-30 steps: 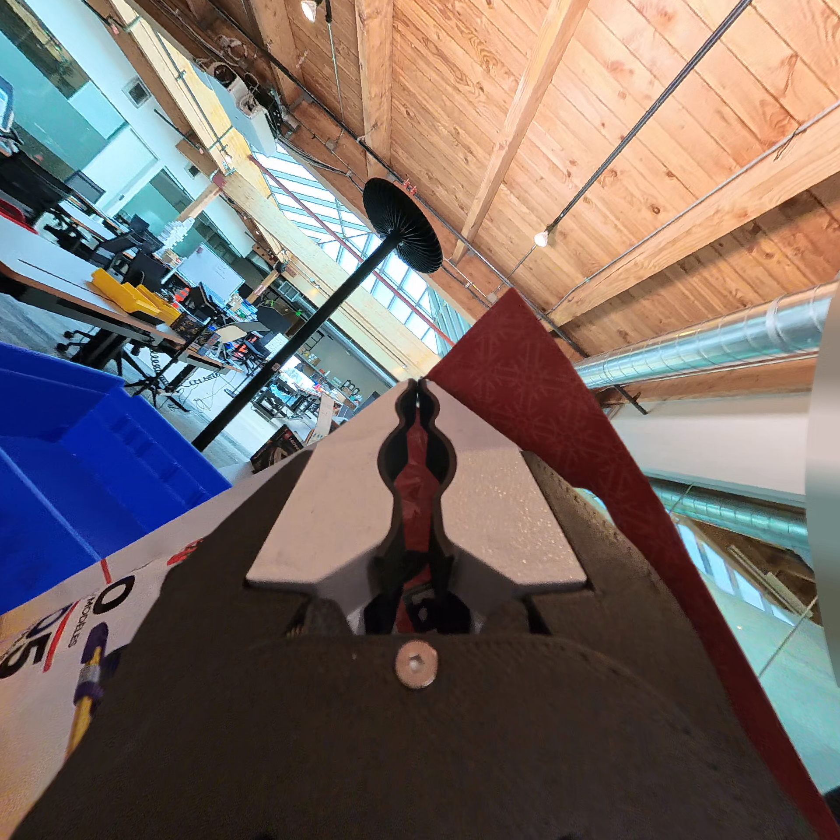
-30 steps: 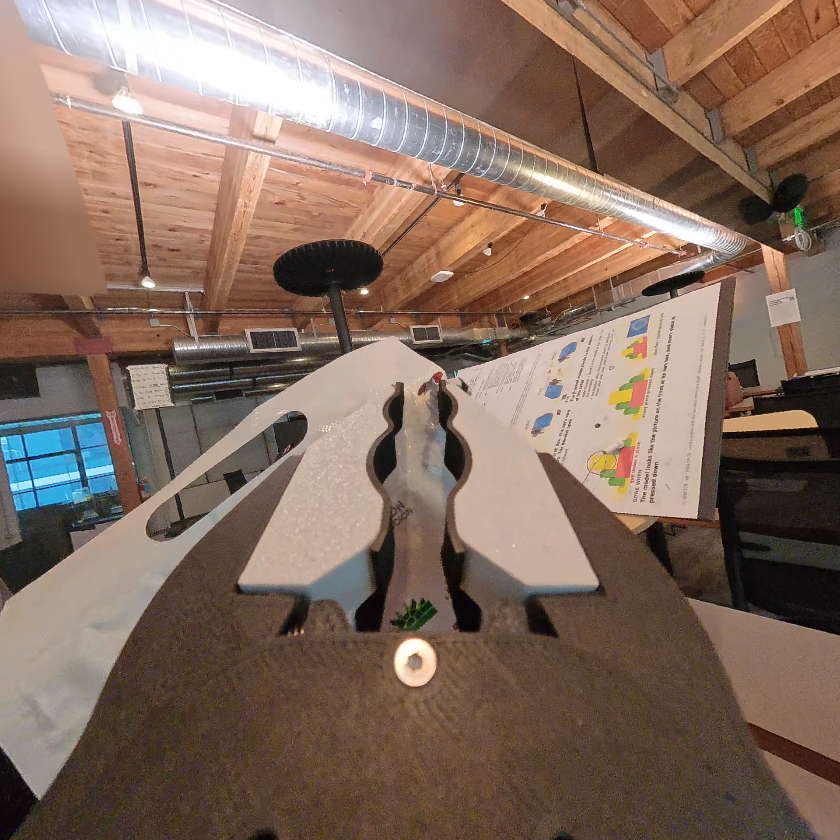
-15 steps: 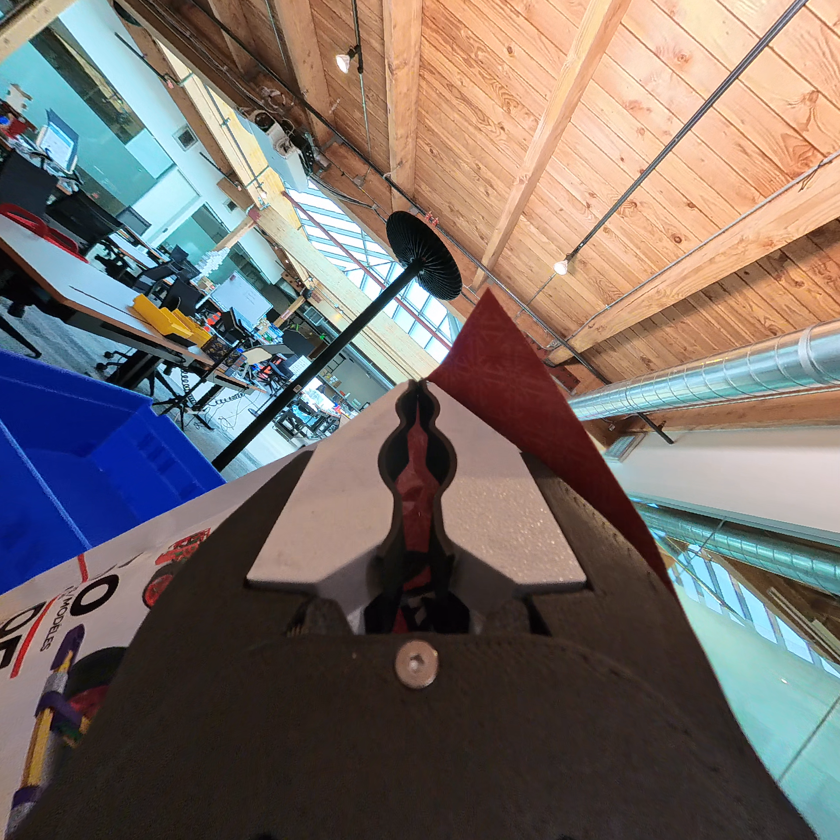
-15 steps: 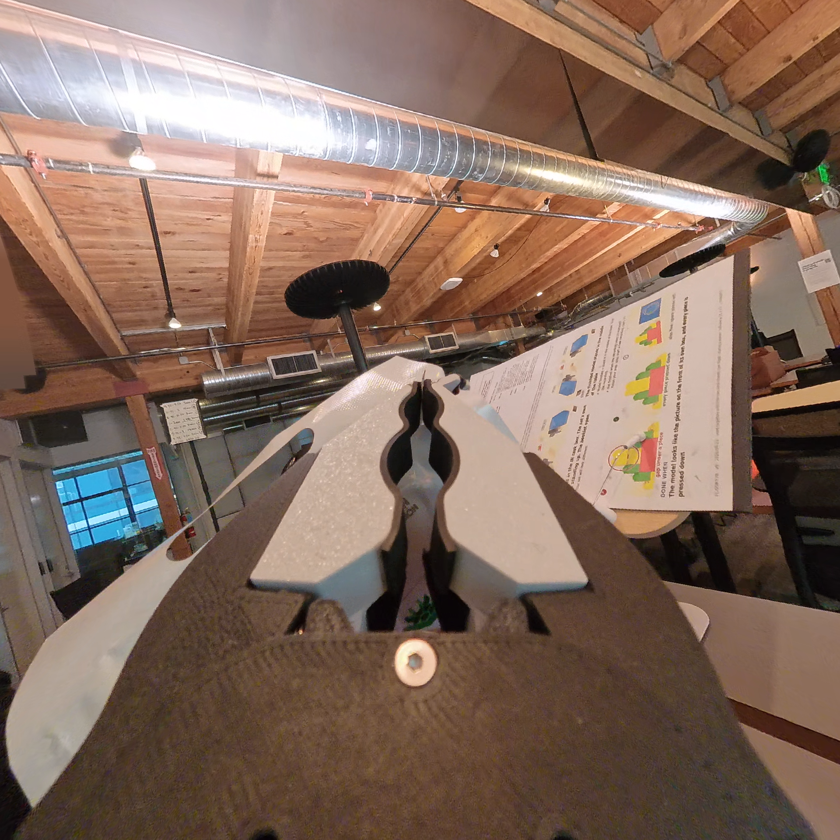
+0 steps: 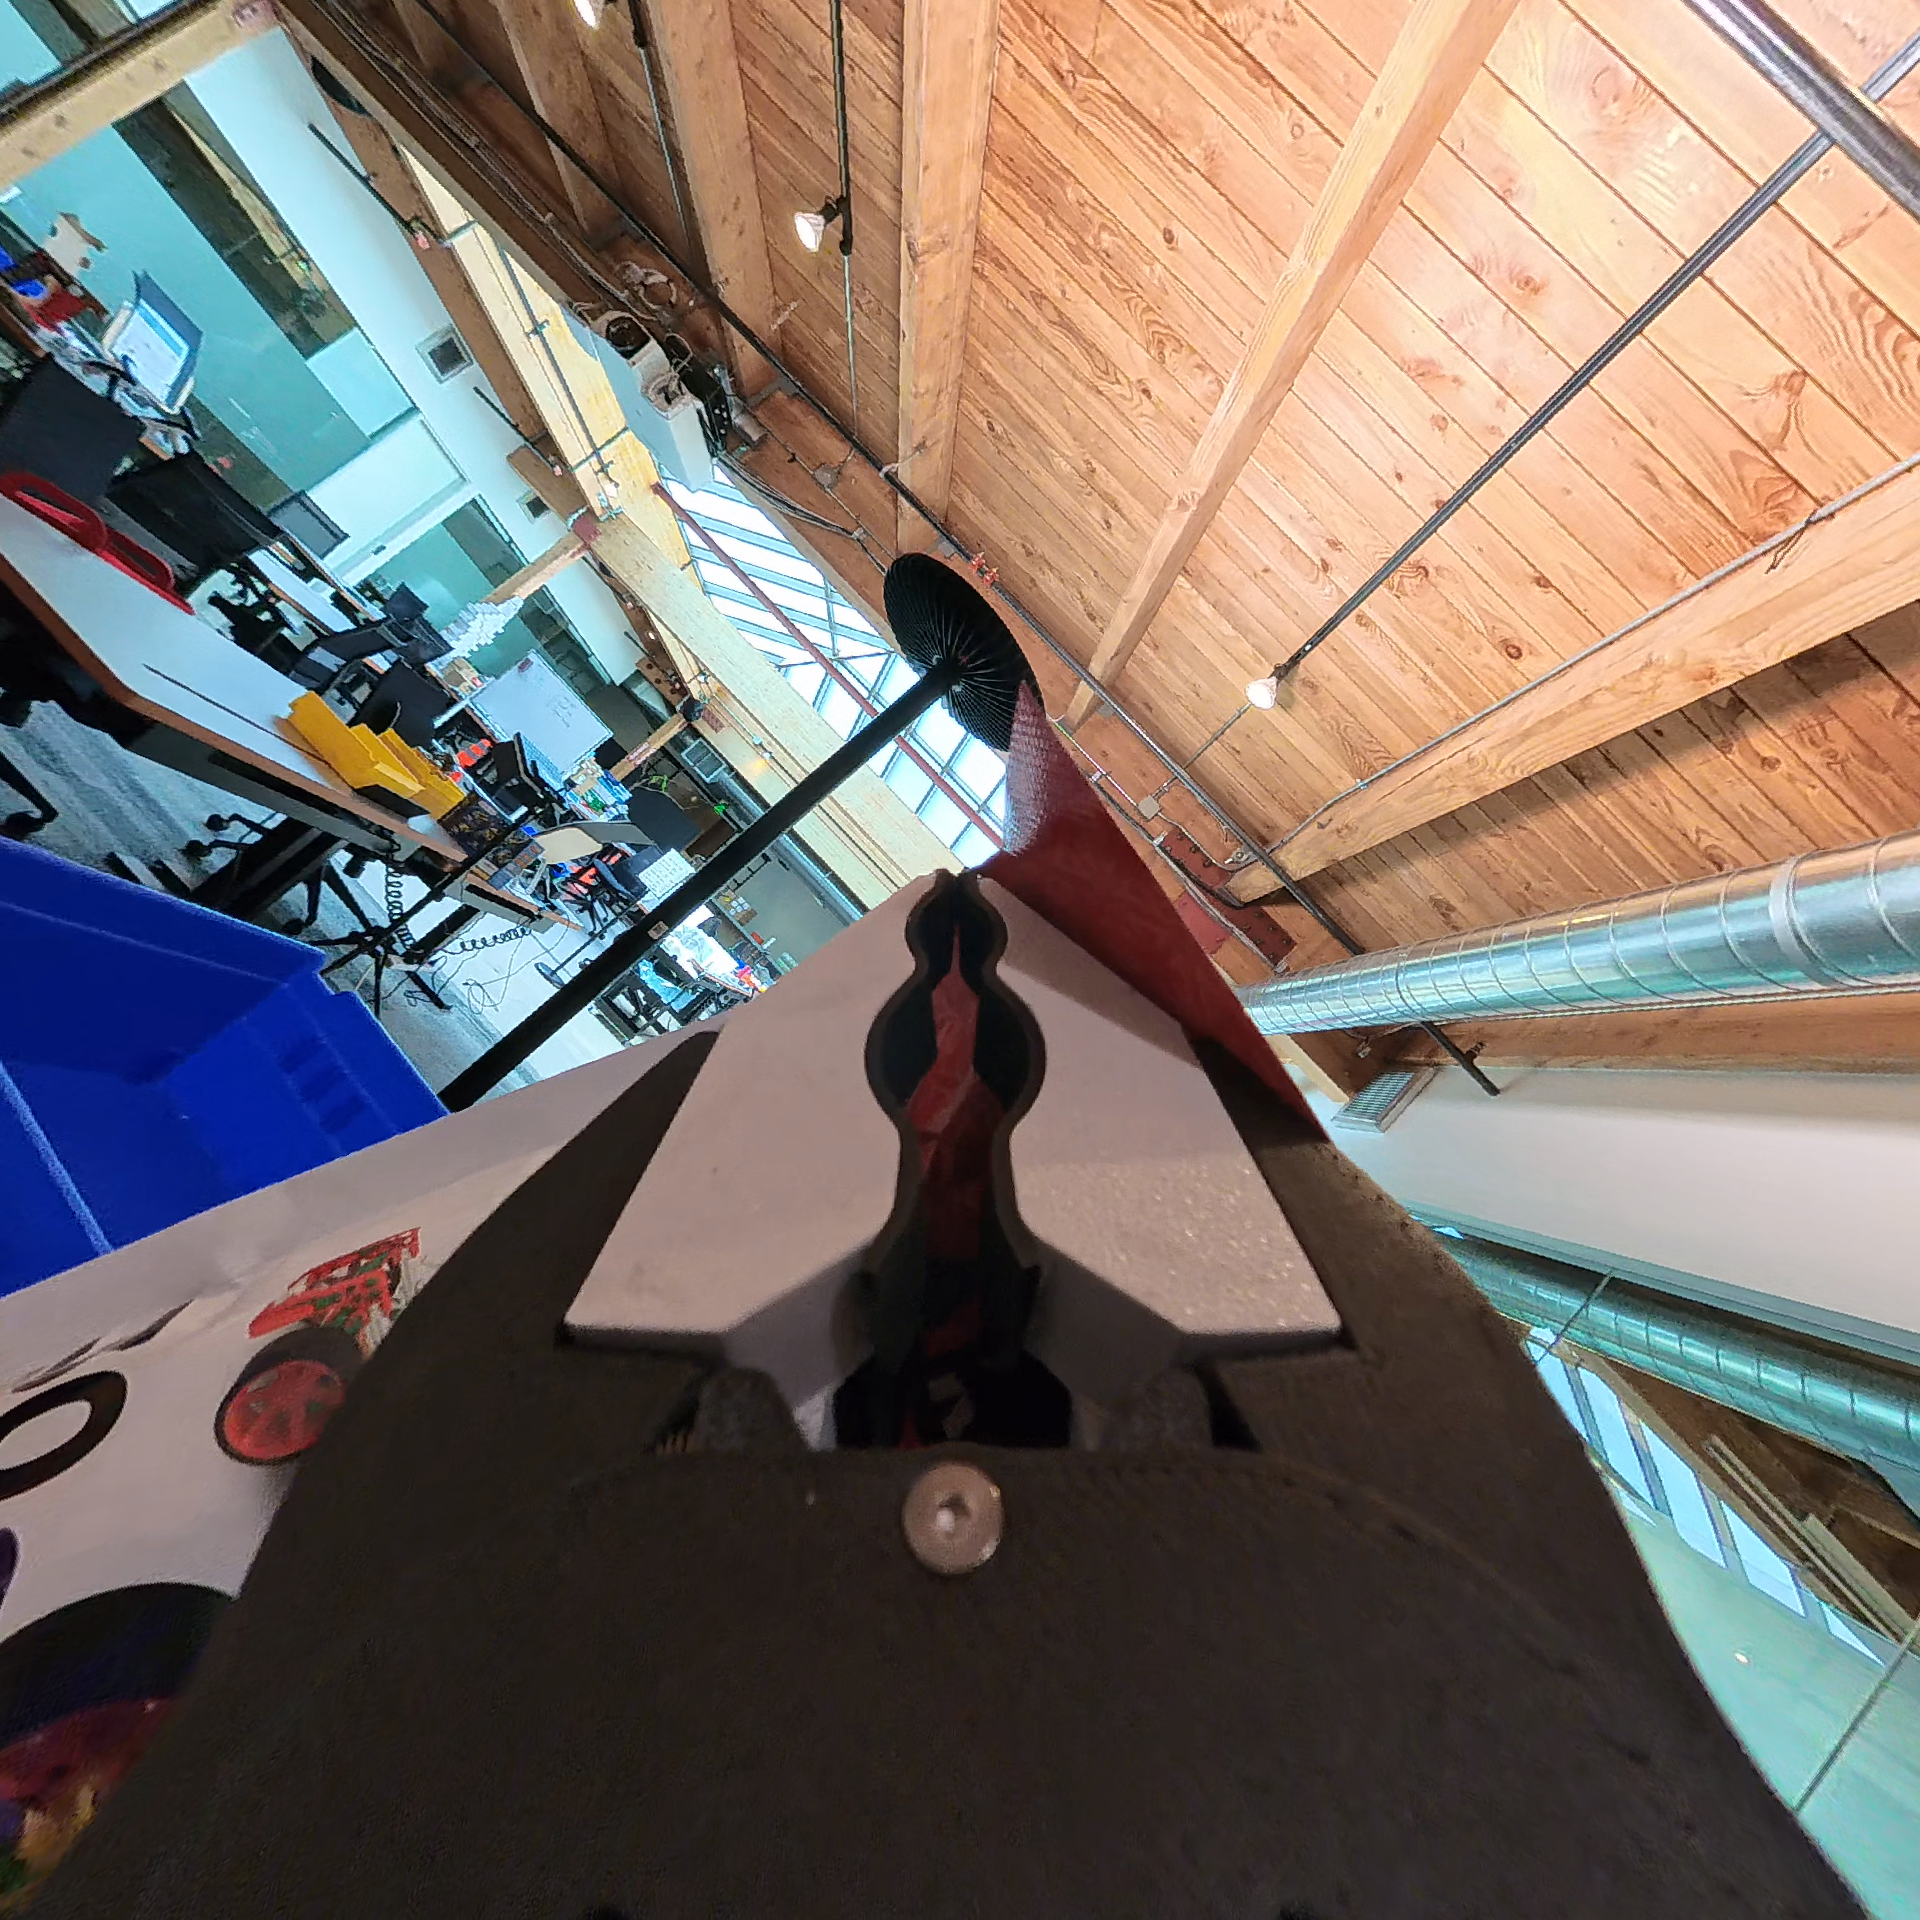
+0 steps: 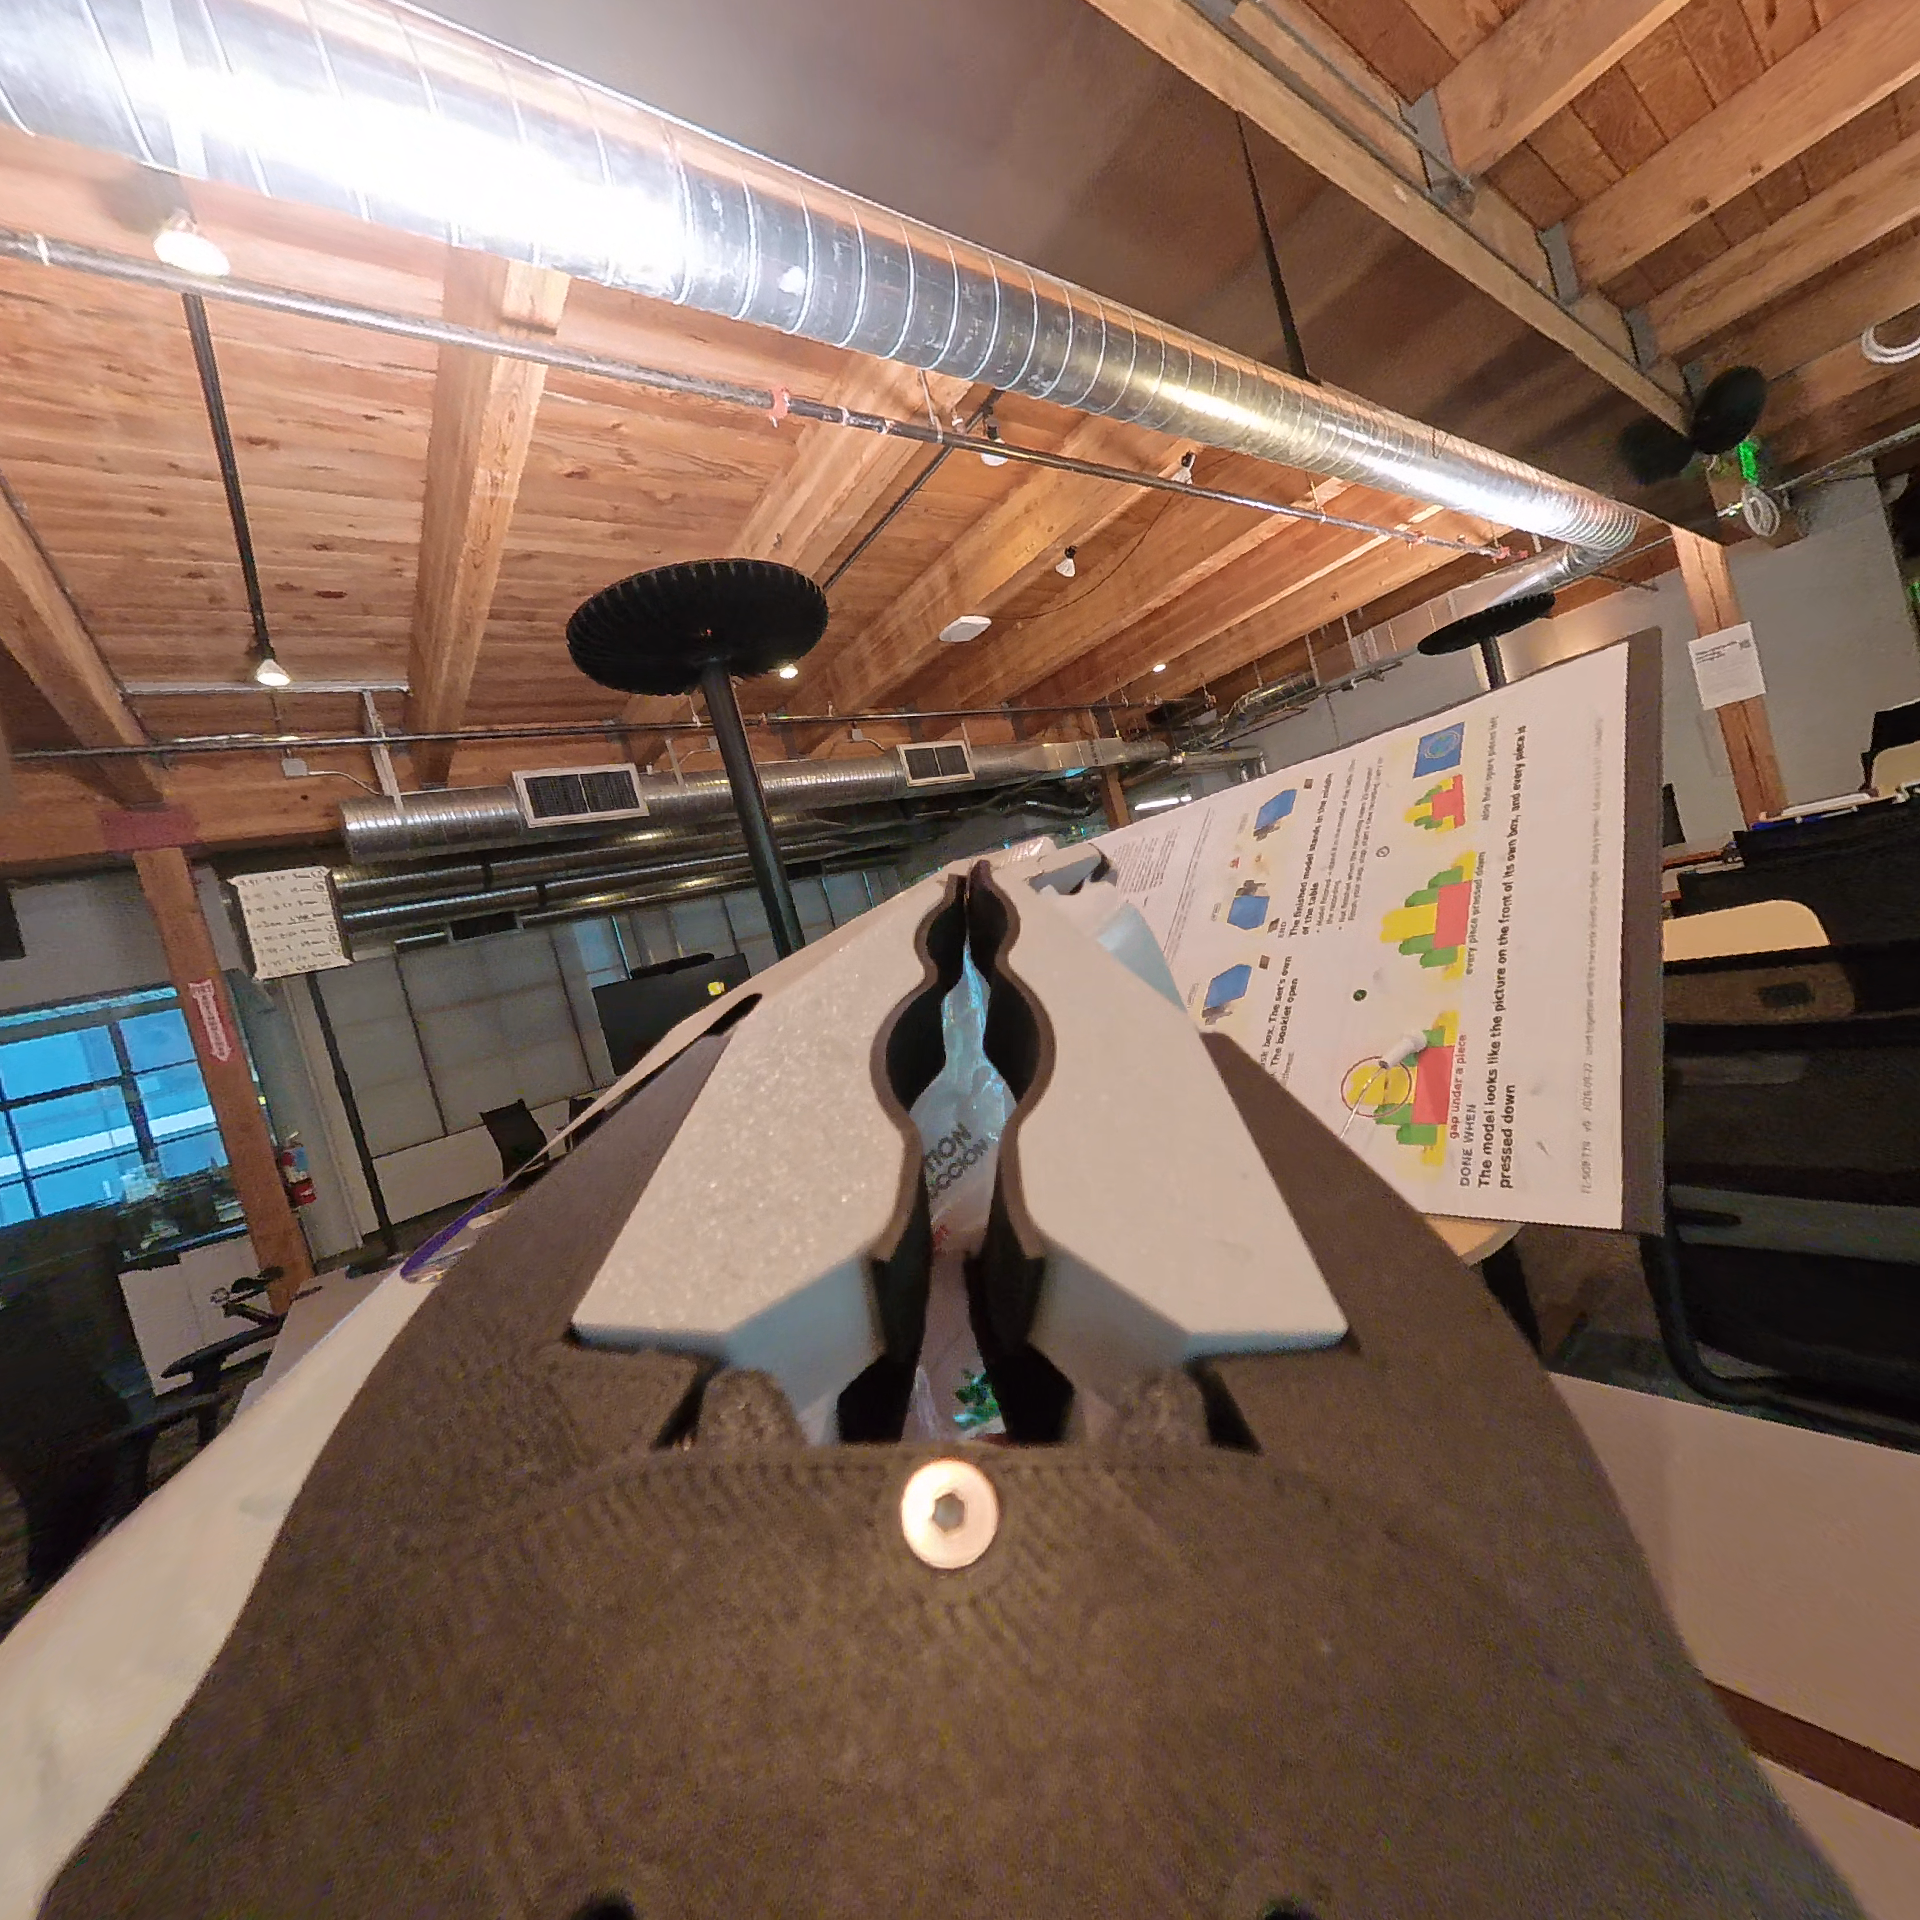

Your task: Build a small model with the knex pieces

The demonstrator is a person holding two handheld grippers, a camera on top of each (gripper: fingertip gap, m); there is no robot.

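Wooden ceiling beams and one silver duct fill both upward-tilted views. One left hand-held gripper is clamped on a red sheet rising up-right, beside a blue bin. One right hand-held gripper pinches a white plastic bag, near an instruction board.

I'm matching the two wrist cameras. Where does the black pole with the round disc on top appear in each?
Left wrist view: black pole slants from lower left up to centre, disc above middle.
Right wrist view: upright, left of centre, disc in upper half.
Shared landmark: wooden plank ceiling.
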